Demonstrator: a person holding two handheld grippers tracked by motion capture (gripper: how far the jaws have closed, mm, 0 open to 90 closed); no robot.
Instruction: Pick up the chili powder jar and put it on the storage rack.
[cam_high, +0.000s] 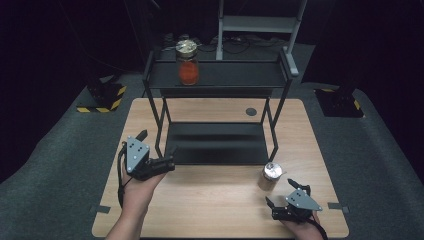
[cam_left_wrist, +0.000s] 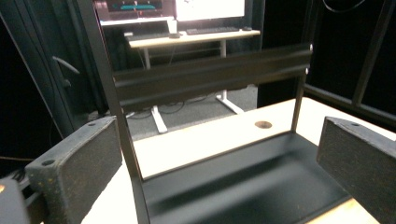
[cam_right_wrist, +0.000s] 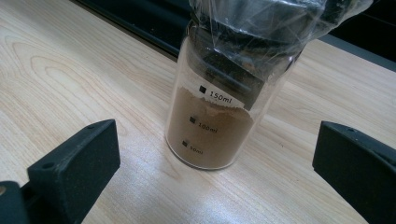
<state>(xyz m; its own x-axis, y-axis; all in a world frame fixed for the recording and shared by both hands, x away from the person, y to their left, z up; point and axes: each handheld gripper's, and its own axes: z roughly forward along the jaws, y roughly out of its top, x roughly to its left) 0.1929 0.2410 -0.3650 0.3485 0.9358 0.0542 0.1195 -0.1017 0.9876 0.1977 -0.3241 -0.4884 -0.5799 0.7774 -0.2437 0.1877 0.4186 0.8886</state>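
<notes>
A: Item one, right gripper (cam_high: 286, 196): jaws spread wide, holding nothing, near the table's (cam_high: 210, 210) front right corner. State of its target?

B: Brown jar (cam_right_wrist: 219, 93), upright on the table just beyond that gripper and centred between its jaws in the right gripper view, untouched. Brown powder to just above the 100 ml mark; clear film wrapped over the cap.

A: Item two, left gripper (cam_high: 156, 148)?

B: Jaws wide, nothing held, at the rack's (cam_high: 217, 142) front left post. Red jar (cam_high: 188, 64) on the rack's top shelf, left of middle.

A: Risks?

B: Likely these. Glass is smooth and the jar tall and narrow: a low or off-centre closure could tip it. Jaws closing on the film would slip. The rack's lower shelf edge lies just behind the brown jar; a push forward would knock it there.
</notes>
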